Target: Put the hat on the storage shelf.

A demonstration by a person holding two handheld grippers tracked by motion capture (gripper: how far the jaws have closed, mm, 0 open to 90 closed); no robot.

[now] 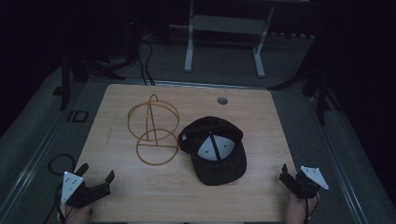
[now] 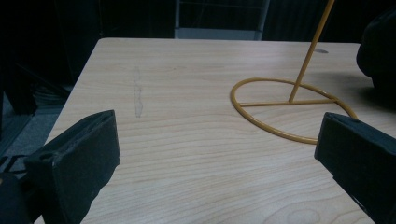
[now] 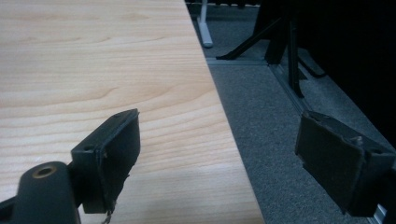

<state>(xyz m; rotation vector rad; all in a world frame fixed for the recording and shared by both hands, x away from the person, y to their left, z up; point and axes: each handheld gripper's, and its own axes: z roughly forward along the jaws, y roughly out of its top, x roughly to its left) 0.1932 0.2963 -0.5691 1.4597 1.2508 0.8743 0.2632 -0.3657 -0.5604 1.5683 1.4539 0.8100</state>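
A yellow wire stand (image 1: 154,132), a ring base with an upright stem and hoops, rises left of the table's middle. Just to its right a black cap (image 1: 215,151) lies upside down, its pale lining facing up. My left gripper (image 1: 98,171) hovers open over the table's near left corner, nothing between its jaws. In the left gripper view the left gripper (image 2: 218,128) faces the stand (image 2: 304,67), with the cap (image 2: 379,51) at the right edge. My right gripper (image 1: 289,175) is open at the near right corner. In its own view the right gripper (image 3: 219,119) straddles the table's right edge.
The wooden table (image 1: 140,196) has a round cable hole (image 1: 222,100) near its far edge. Grey carpet (image 3: 261,116) lies beyond the right edge. A white desk frame (image 1: 224,42) and floor cables (image 1: 145,60) stand behind the table.
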